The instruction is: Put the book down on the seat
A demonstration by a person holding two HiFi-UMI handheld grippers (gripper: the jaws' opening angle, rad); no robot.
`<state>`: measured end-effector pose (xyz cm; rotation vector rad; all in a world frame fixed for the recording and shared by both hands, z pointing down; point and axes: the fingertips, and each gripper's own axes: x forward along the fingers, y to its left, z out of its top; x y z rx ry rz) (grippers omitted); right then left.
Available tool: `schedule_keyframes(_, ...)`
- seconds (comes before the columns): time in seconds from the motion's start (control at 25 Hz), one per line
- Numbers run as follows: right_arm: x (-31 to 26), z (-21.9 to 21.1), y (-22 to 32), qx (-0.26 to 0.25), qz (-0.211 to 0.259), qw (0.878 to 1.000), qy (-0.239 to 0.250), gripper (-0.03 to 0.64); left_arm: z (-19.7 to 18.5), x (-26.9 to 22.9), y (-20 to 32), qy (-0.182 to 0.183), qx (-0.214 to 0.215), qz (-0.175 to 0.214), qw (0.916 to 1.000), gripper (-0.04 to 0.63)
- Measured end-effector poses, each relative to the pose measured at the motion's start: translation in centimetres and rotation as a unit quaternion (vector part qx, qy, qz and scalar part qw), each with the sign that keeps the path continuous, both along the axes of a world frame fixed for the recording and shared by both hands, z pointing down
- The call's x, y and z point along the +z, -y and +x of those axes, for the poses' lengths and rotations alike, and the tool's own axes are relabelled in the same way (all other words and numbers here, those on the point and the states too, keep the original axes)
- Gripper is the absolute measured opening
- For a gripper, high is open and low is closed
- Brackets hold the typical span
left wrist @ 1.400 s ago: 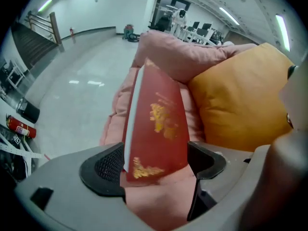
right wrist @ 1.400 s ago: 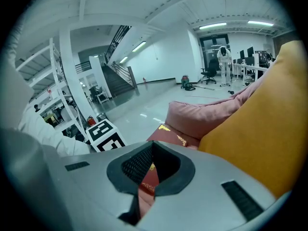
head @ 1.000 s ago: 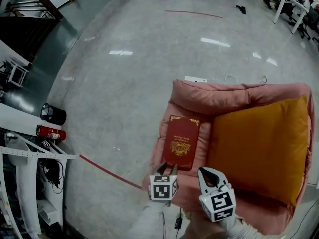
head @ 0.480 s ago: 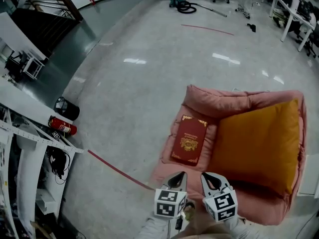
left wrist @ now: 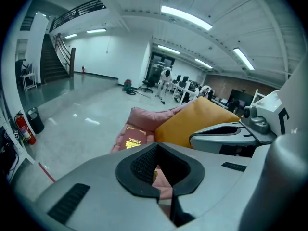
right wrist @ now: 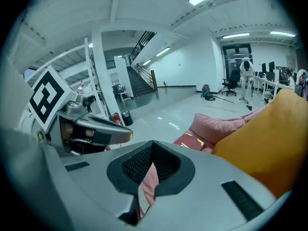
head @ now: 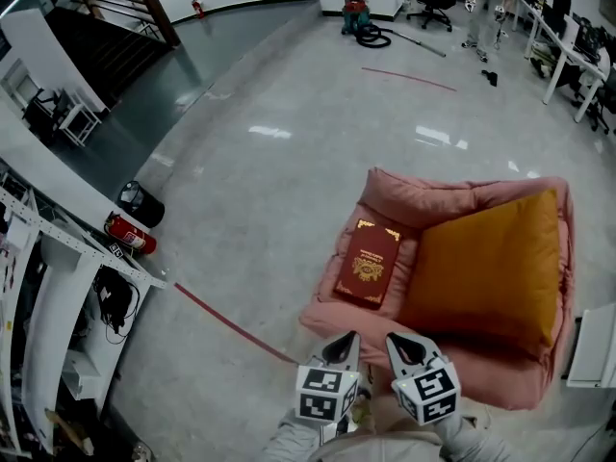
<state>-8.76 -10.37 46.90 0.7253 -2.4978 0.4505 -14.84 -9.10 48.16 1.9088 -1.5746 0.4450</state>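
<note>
The dark red book (head: pixel 369 264) with gold print lies flat on the left part of the pink seat (head: pixel 423 200), next to a large orange cushion (head: pixel 486 263). Nothing touches the book. My left gripper (head: pixel 344 346) and right gripper (head: pixel 398 344) hover side by side in front of the seat's near edge, both shut and empty. From the left gripper (left wrist: pixel 161 177) view, the book (left wrist: pixel 134 138) is well beyond the jaws. Past the shut right gripper (right wrist: pixel 144 177), the book (right wrist: pixel 192 139) shows on the pink seat (right wrist: pixel 216 124).
A fire extinguisher (head: pixel 130 234) and a black bin (head: pixel 141 200) stand on the floor at the left by white shelving (head: pixel 48 287). A red tape line (head: pixel 231 323) crosses the floor toward the seat. A white unit (head: pixel 589 345) stands at the seat's right.
Both grippers have drawn back from the book and the seat now sits farther off. The left gripper's jaws, open a second ago, have shut. The book stays on the seat.
</note>
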Motion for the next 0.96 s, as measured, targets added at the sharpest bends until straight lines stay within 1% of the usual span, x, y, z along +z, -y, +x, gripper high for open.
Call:
schedule_keyframes(0.32, -2.3, 1.7, -3.4, 0.007, 0.016, 1.0, 0.014, 0.004, 1.1, -2.3, -4.3, 0.001, -0.002, 0.017, 0.9998, 0.006)
schedule_keyframes(0.48, -3.1, 2.7, -5.0, 0.014, 0.022, 1.0, 0.016, 0.005, 1.8, -2.7, -6.1, -0.013, 0.0, 0.017, 0.9998, 0.006)
schedule_keyframes(0.72, -3.0, 3.8, -6.4, 0.02, 0.026, 0.999, 0.014, 0.004, 2.4, -3.2, -6.9, -0.011, 0.008, 0.025, 0.9996, 0.006)
schedule_keyframes(0.96, -3.6, 4.2, -6.6, 0.024, 0.033, 0.999, 0.016, 0.005, 2.6, -3.9, -6.9, -0.008, 0.01, 0.032, 0.9994, 0.006)
